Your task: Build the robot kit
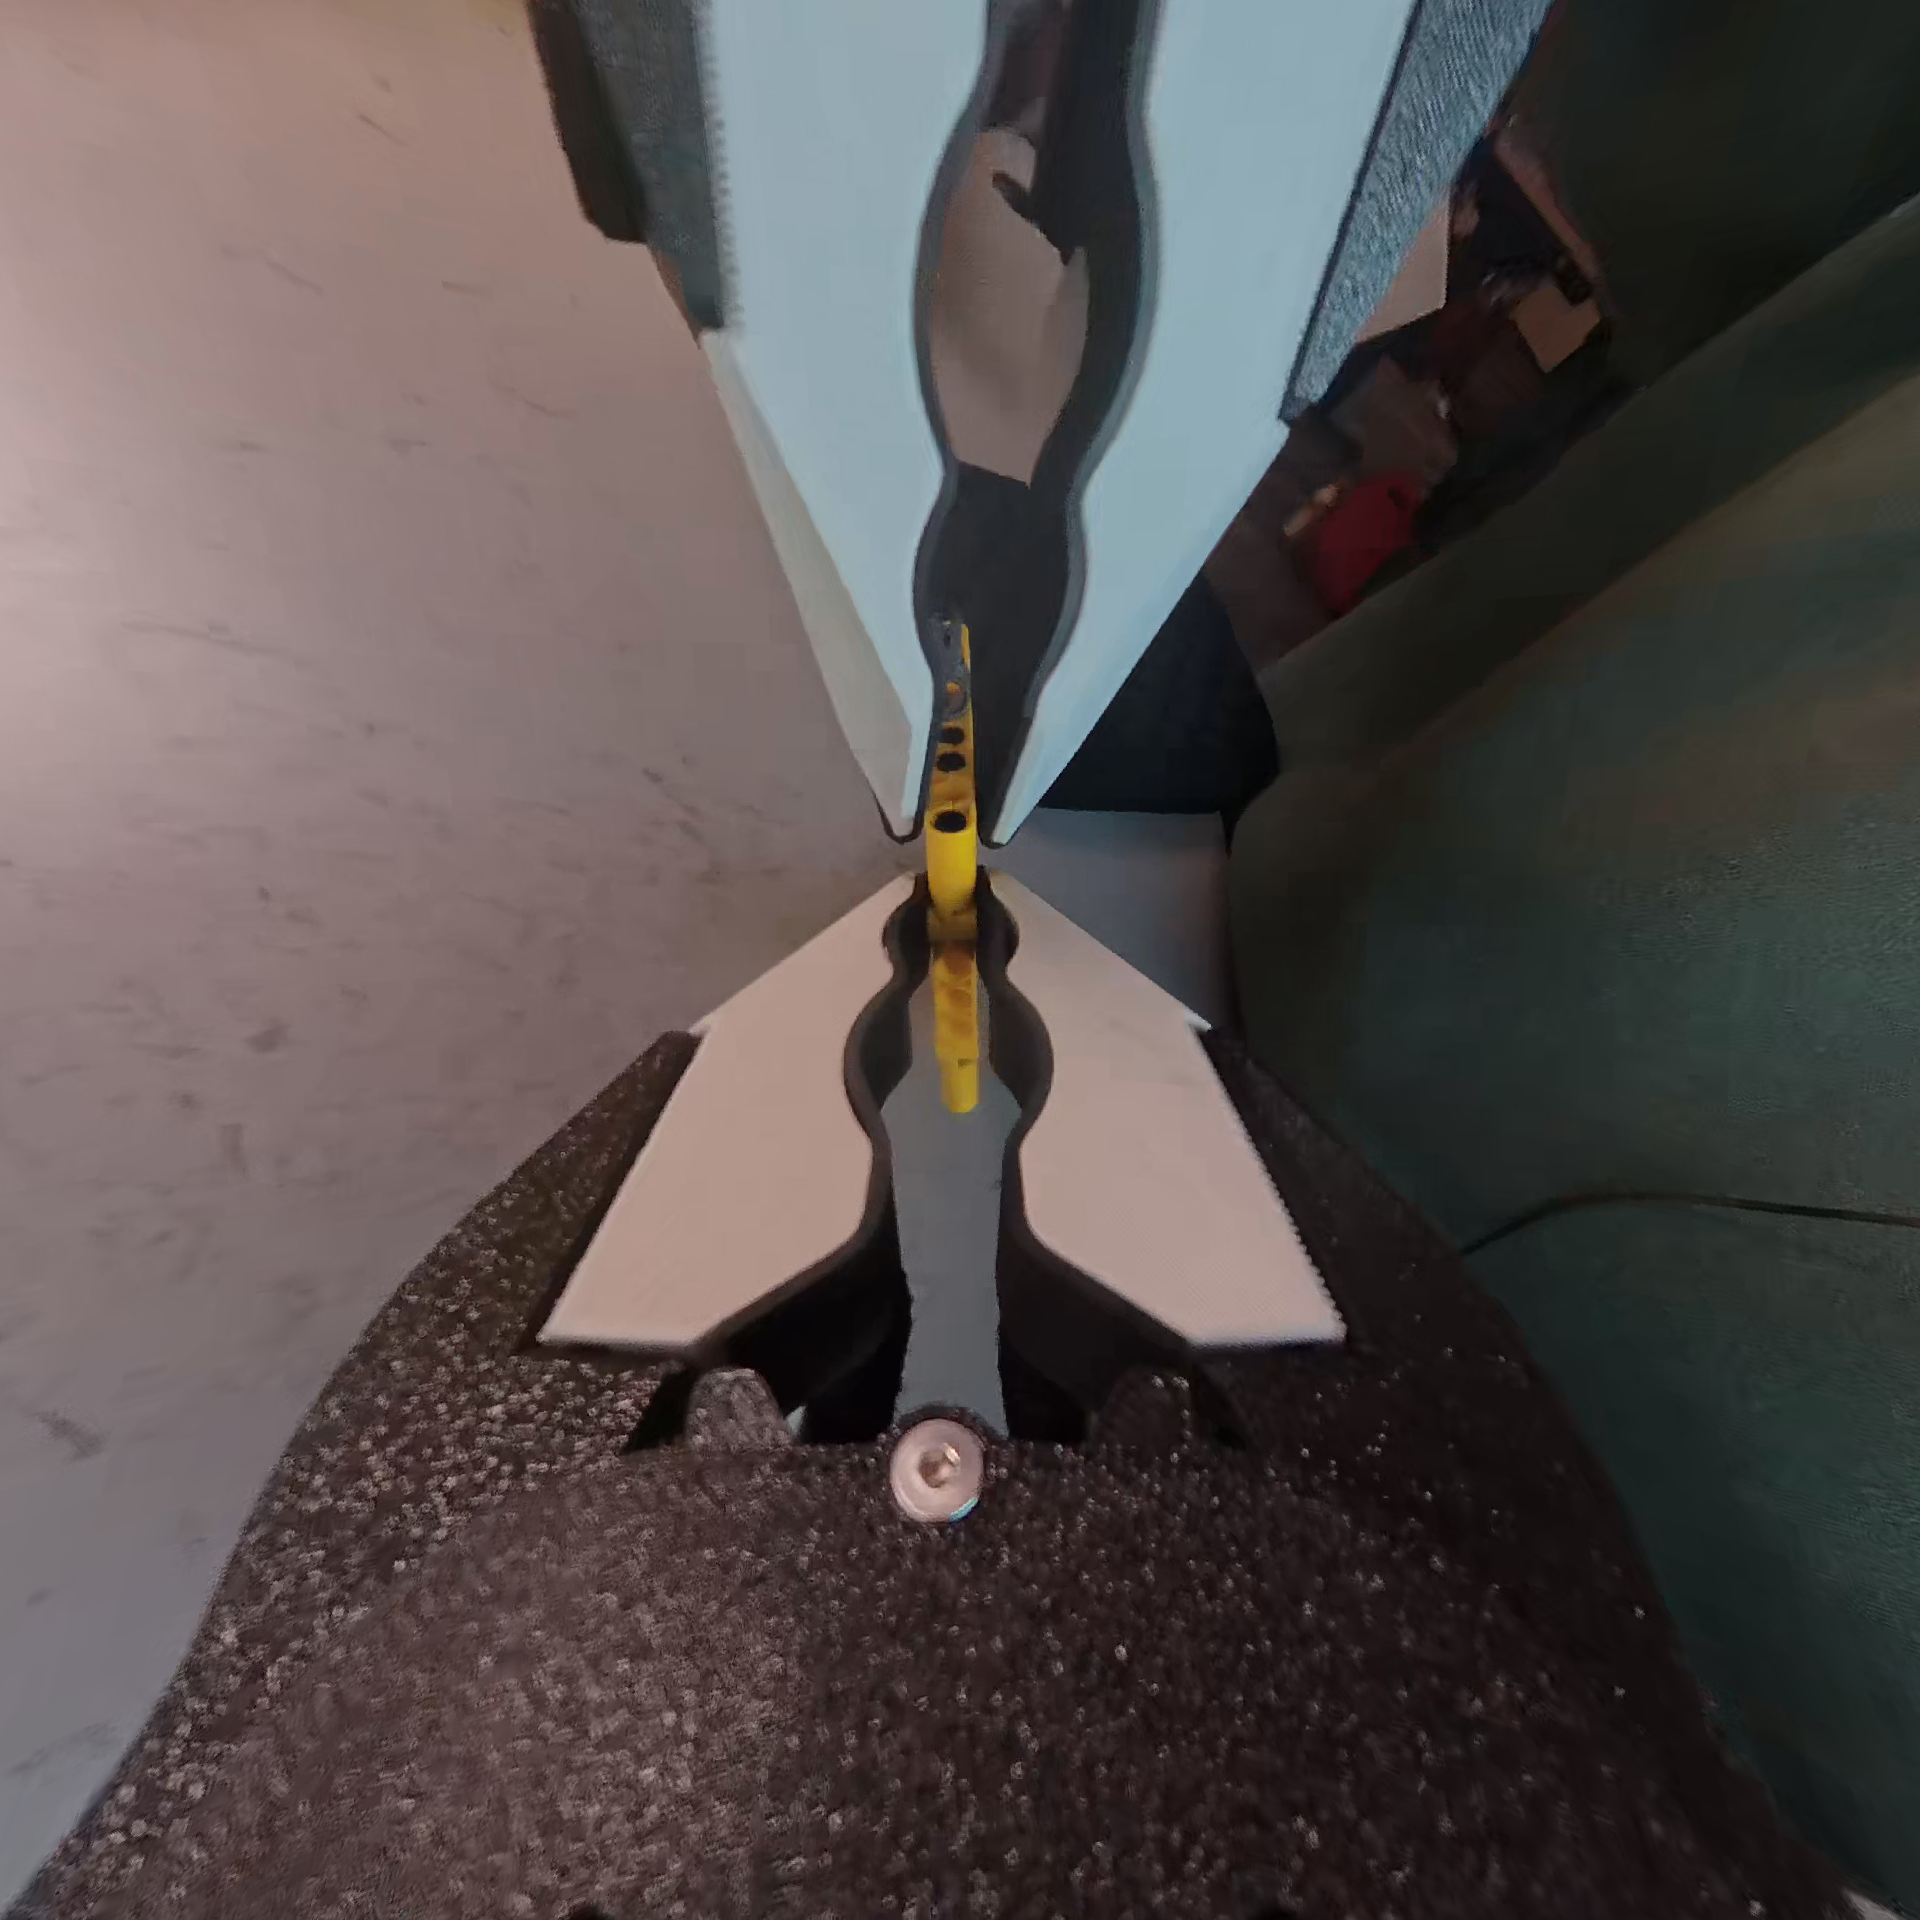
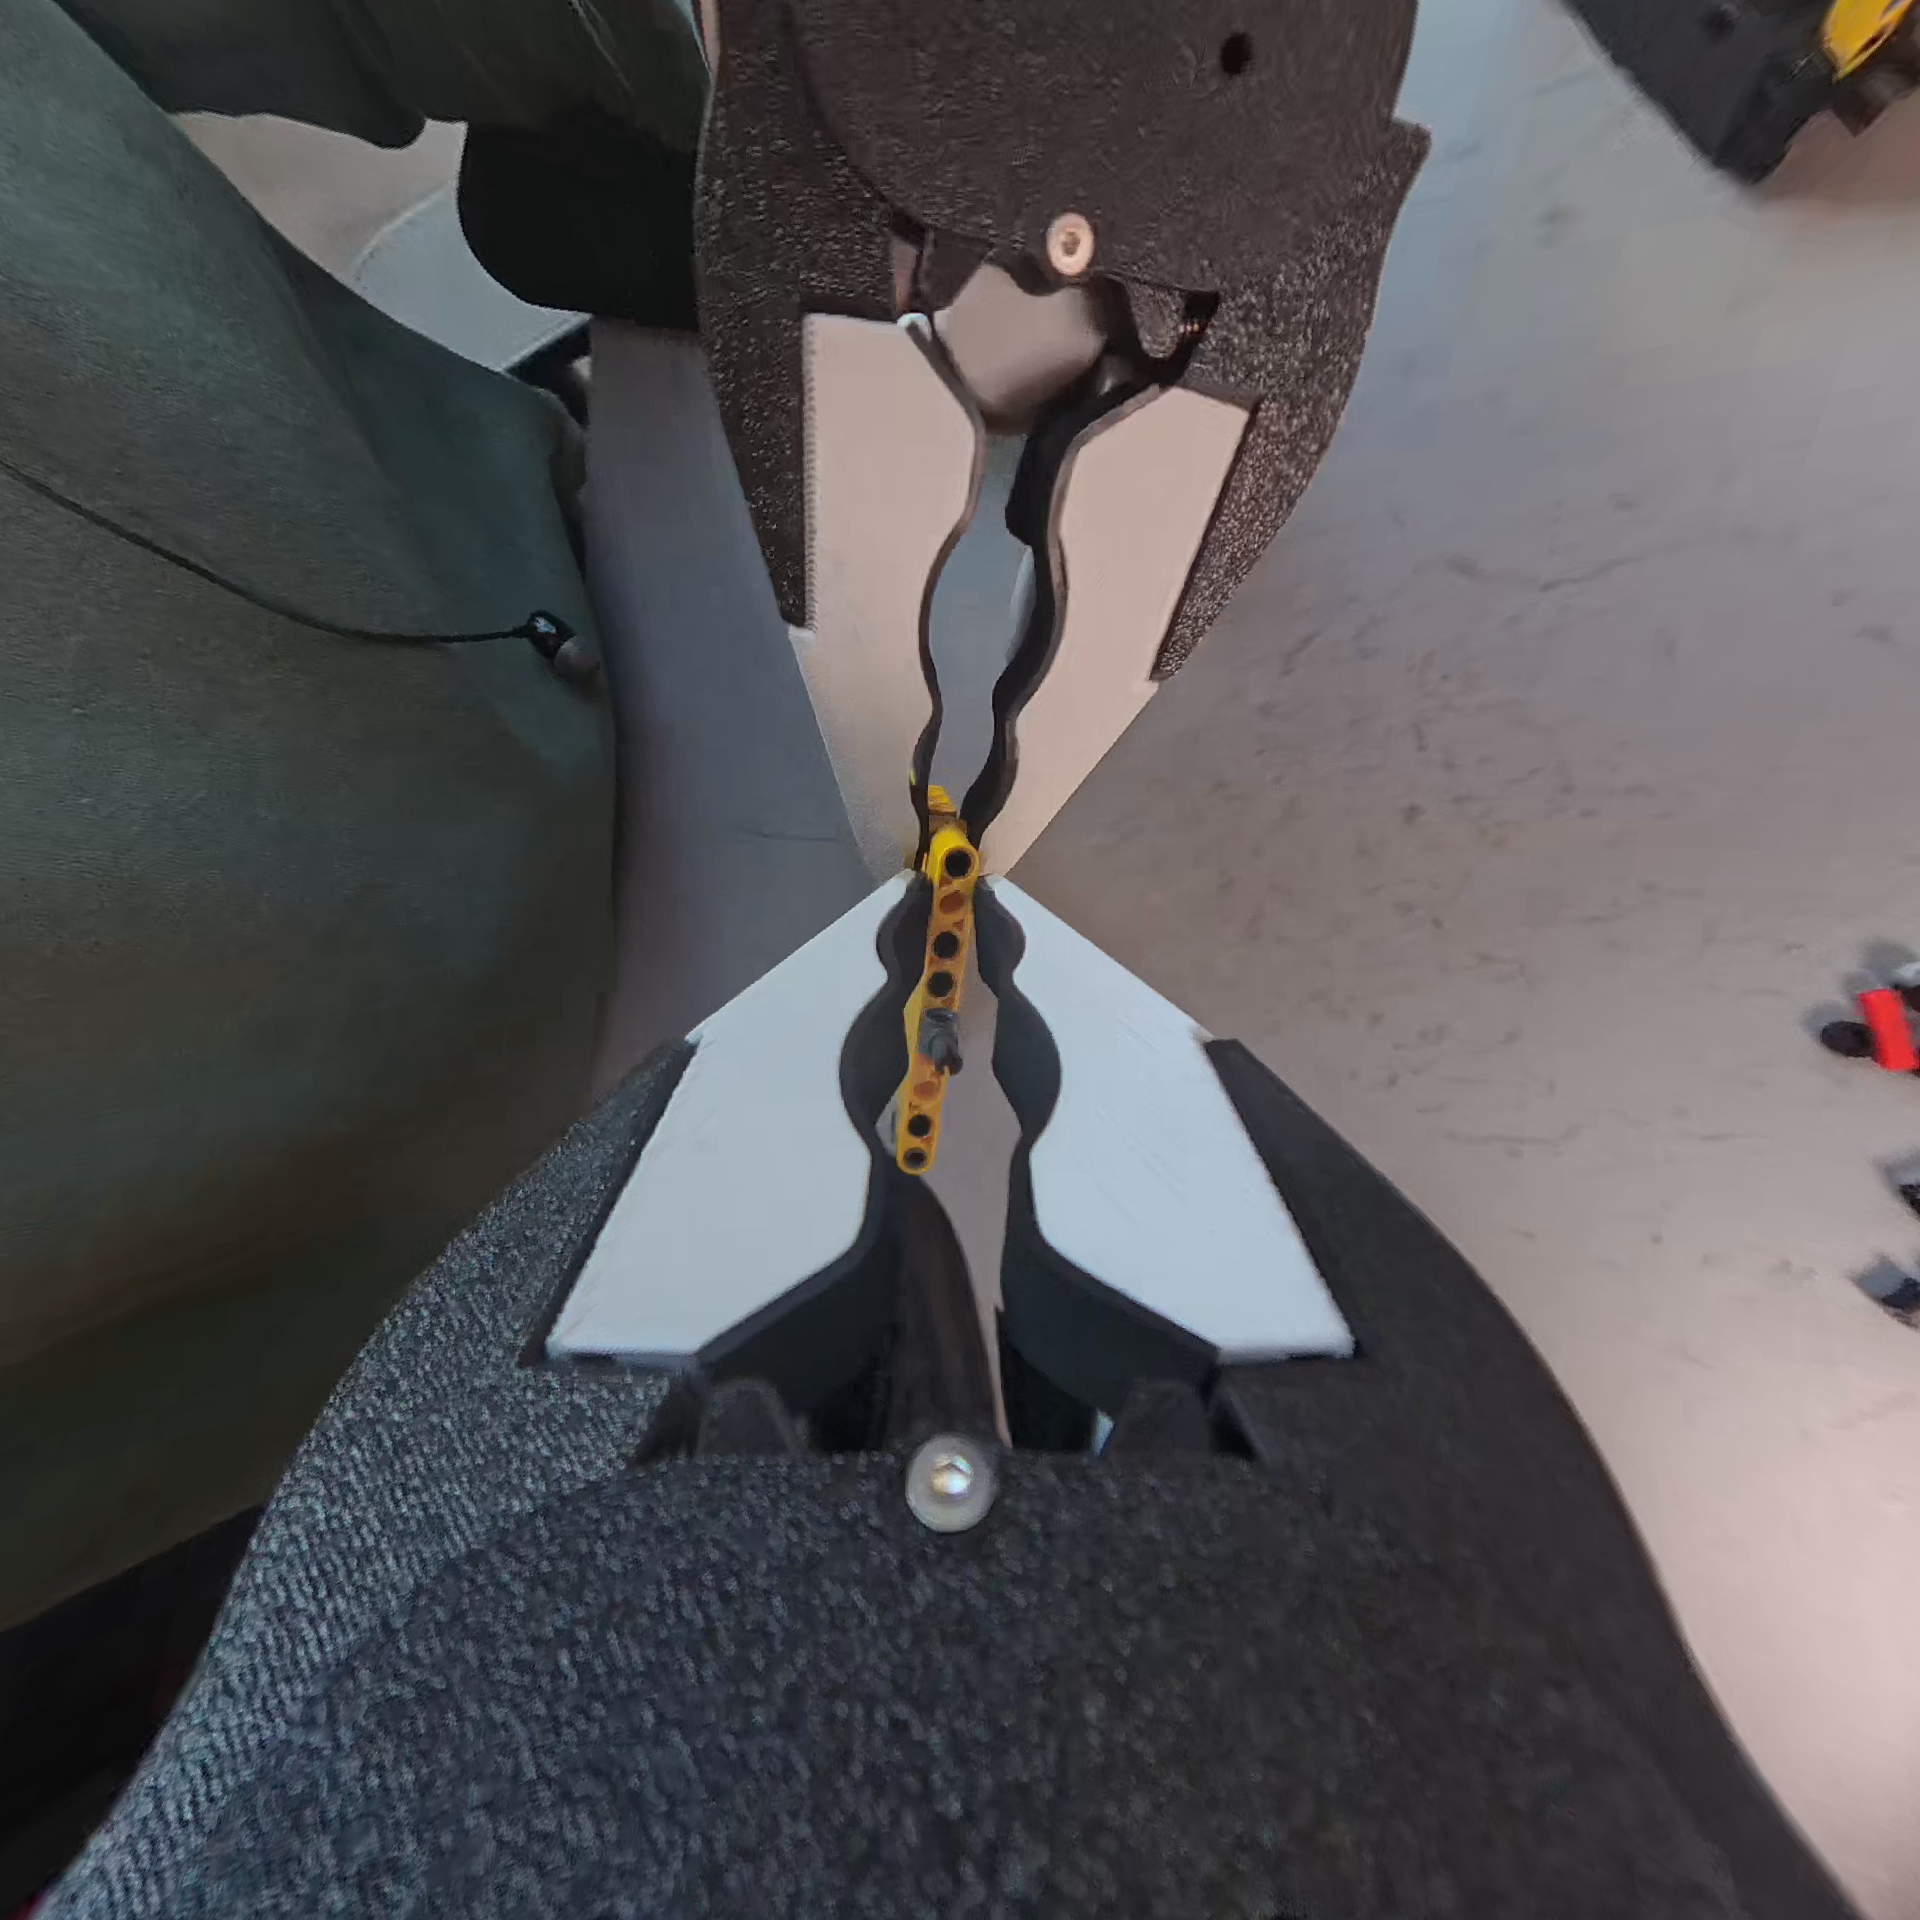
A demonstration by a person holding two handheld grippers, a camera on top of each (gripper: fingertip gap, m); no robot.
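My two grippers meet tip to tip above a pale table [image 1: 312, 727]. In the left wrist view, my left gripper [image 1: 953, 883] is shut on a yellow beam [image 1: 956, 1029] seen edge-on. My right gripper [image 1: 948, 834] comes in from above, shut on a second yellow beam with holes [image 1: 952, 850]. The two beams touch at the fingertips. In the right wrist view, my right gripper [image 2: 951, 883] grips the holed yellow beam [image 2: 940, 914], which carries a dark grey pin [image 2: 943, 1039]. The left gripper [image 2: 948, 836] faces it, a bit of its yellow beam [image 2: 940, 802] showing.
A person's dark green garment [image 2: 260, 831] fills the left of the right wrist view and the right of the left wrist view [image 1: 1610, 935]. Small red [image 2: 1886, 1029] and black parts [image 2: 1891, 1288] lie on the table [image 2: 1455, 727] at the right edge. A black-and-yellow object [image 2: 1808, 83] sits at the top right. My left and right fingertips are right by each other.
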